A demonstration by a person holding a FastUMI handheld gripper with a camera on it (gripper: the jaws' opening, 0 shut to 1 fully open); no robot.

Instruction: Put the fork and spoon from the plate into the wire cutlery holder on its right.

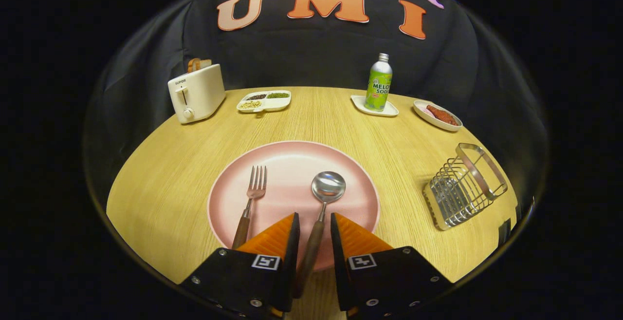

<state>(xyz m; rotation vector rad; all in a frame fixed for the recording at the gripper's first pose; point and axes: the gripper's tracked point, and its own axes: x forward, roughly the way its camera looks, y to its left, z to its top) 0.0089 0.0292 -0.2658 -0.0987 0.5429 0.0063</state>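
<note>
Tongs (314,222) apart, straddling the wooden handle of the spoon (322,203) without visible contact; handle's near end hidden between the fingers. Spoon bowl just ahead, resting on the pink plate (292,164). Fork (250,203) lying left of the spoon on the same plate, its handle end partly covered by the left finger. Wire cutlery holder (462,188) right of the plate, well apart, standing on the table (160,198). Beyond: toaster (196,92), divided snack tray (264,101), soda bottle (378,83) on a small white tray (374,106), dish of reddish food (437,115), contents hard to identify.
</note>
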